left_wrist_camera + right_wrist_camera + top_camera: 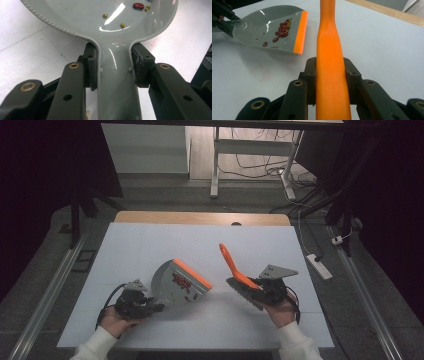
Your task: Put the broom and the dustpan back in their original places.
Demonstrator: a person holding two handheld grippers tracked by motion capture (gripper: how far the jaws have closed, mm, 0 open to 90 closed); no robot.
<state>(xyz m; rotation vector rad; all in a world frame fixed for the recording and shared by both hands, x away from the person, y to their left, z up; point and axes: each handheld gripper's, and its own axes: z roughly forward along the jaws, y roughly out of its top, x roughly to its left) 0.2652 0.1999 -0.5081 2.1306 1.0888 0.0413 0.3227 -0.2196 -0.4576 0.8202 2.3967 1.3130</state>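
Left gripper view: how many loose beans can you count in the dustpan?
4 clear: one red bean top right, a small yellow-green bean beside it, one olive bean mid-pan, another lower right of it. More likely lie beyond the frame's top edge in the dustpan.

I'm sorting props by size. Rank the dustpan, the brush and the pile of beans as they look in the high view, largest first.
1. White table, far the largest.
2. Dustpan and brush: the pan looks broader and the brush longer, too close to rank.
3. Pile of beans, smallest, lying in the dustpan.
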